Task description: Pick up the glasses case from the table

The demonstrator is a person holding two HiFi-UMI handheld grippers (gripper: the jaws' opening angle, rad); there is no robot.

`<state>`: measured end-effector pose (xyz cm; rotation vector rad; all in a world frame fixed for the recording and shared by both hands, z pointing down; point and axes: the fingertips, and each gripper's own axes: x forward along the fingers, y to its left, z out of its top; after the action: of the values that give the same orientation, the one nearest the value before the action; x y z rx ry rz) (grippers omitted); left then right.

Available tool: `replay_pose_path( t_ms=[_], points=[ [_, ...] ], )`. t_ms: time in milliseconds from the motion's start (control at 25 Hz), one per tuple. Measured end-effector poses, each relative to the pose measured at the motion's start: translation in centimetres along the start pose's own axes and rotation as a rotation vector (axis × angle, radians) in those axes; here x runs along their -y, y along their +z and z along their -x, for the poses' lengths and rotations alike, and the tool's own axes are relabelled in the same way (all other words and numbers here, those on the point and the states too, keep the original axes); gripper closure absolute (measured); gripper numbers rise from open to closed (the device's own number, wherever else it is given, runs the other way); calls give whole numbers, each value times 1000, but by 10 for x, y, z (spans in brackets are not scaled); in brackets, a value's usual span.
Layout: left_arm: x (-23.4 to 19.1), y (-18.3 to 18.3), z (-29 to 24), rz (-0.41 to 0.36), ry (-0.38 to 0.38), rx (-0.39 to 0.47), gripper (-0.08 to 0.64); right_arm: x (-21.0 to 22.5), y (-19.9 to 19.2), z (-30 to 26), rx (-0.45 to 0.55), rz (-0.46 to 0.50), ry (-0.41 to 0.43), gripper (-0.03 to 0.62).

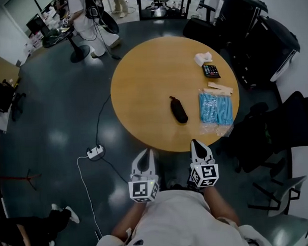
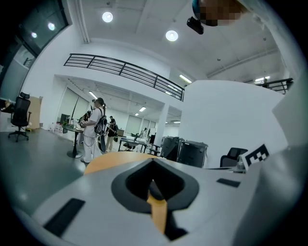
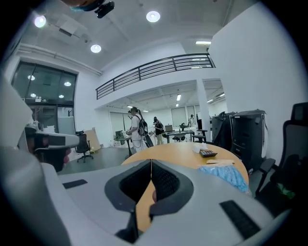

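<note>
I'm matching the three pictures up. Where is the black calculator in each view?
Head view: calculator at the far right of the round wooden table.
Left gripper view: not in it.
Right gripper view: calculator right of centre, on the tabletop.
Shared landmark: that table, in all three.

Both forearms reach forward side by side, the left gripper [image 1: 147, 157] and right gripper [image 1: 198, 147] each closed and empty.

Round table [image 1: 142, 85] with glasses case [image 1: 178, 109], calculator [image 1: 211, 70] (plus blue packets [image 1: 215, 108])
</note>
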<state>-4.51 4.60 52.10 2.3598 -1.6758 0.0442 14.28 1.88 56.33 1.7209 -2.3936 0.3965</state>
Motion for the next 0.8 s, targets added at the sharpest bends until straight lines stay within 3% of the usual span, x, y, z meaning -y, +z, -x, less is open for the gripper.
replay_pose_path(
  t_ms=[440,680,720,760,800],
  points=[
    [-55,47,-154,-6,-165,-3,554,30,14,-144,-94,5,-77,577],
    [-60,42,-179,24,-164,-37,554,39,-29,-193,-301,35,6,572],
    [-59,40,-182,28,-162,-41,554,41,-43,-202,-362,37,31,526],
    [-58,37,-185,33,-157,-44,554,44,-57,-210,-428,42,51,382],
    [-57,35,-187,39,-152,-48,554,48,-73,-218,-493,50,65,330]
  ],
)
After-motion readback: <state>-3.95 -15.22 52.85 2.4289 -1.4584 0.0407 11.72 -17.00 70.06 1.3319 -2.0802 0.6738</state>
